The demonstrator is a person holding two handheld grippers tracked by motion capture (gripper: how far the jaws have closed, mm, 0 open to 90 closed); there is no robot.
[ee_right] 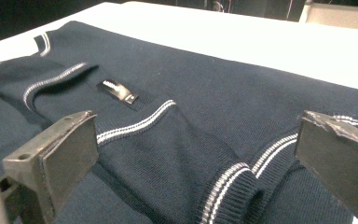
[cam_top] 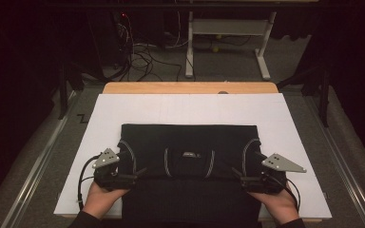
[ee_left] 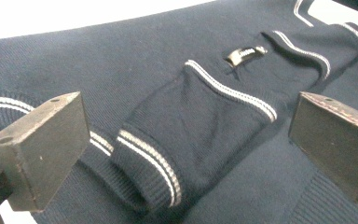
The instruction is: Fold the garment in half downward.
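A folded sweater lies on a sheet that covers the table, nearer the person's edge than the far one. Its two sleeves are folded inward over the body, with a label between them. The left gripper sits at the sweater's left edge and the right gripper at its right edge, each pointing inward. Beyond the table, cables lie on the floor left of a desk frame.

Navy sweater with white stripes on a white sheet.
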